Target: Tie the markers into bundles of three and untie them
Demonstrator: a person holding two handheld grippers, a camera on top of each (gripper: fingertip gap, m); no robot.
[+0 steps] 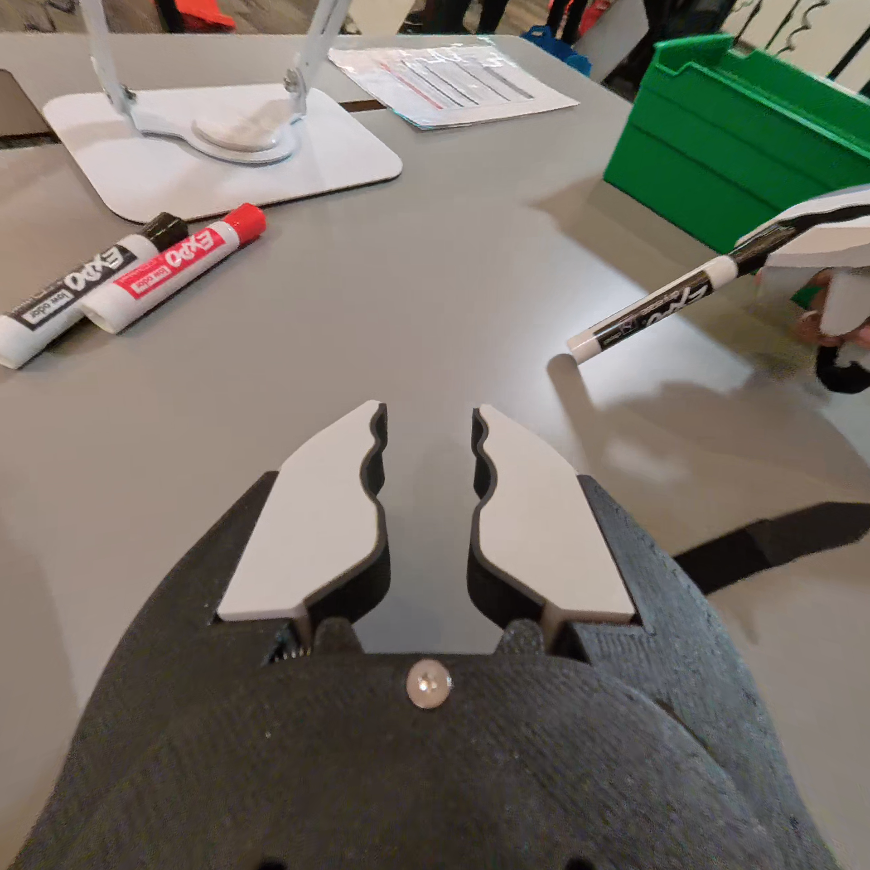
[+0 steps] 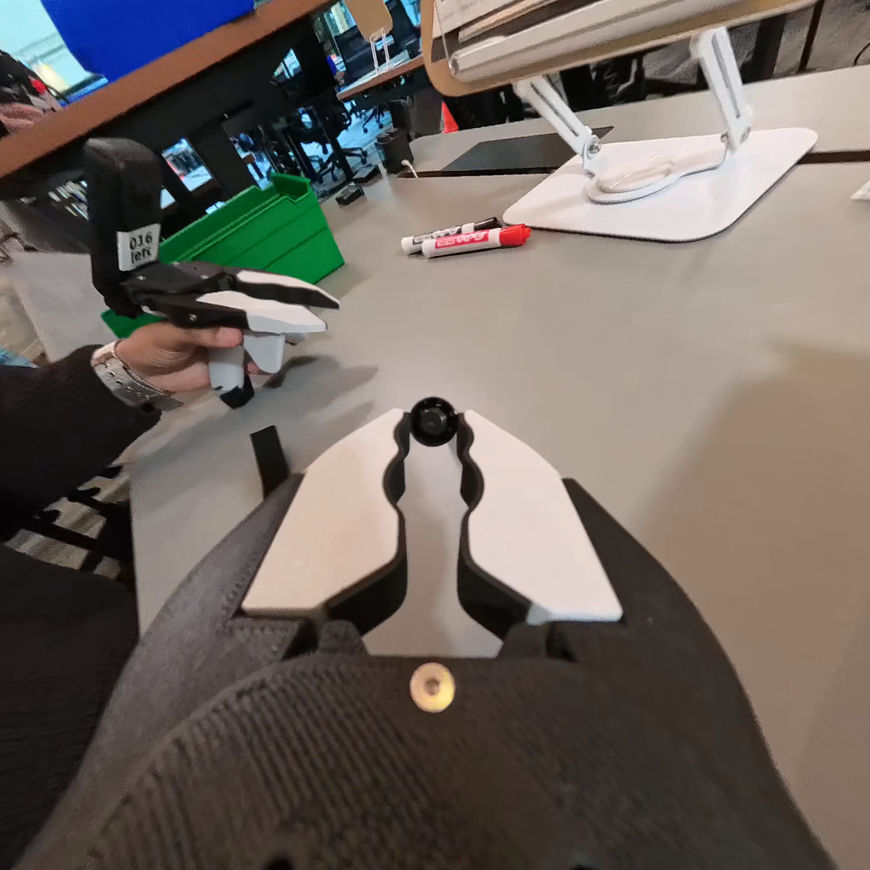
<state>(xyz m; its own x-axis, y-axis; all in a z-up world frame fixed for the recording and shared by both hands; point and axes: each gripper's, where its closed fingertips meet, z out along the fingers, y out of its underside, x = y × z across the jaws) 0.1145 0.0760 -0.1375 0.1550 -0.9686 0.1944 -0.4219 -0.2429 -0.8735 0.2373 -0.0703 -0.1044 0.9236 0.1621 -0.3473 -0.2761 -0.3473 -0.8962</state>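
A black marker and a red marker lie side by side on the grey table, far left of my left gripper, which is open and empty above the table. My right gripper is shut on the cap end of a thin black marker, whose white tail slants down close to the table. In the right wrist view the held marker shows end-on between the fingertips of the right gripper. The two lying markers are far ahead. The left gripper is at the left.
A black strap lies on the table near its front edge and also shows in the right wrist view. A green bin stands at the right. A white stand base and a sheet in plastic lie at the back. My hands' fingertips stand some 20 centimetres from each other.
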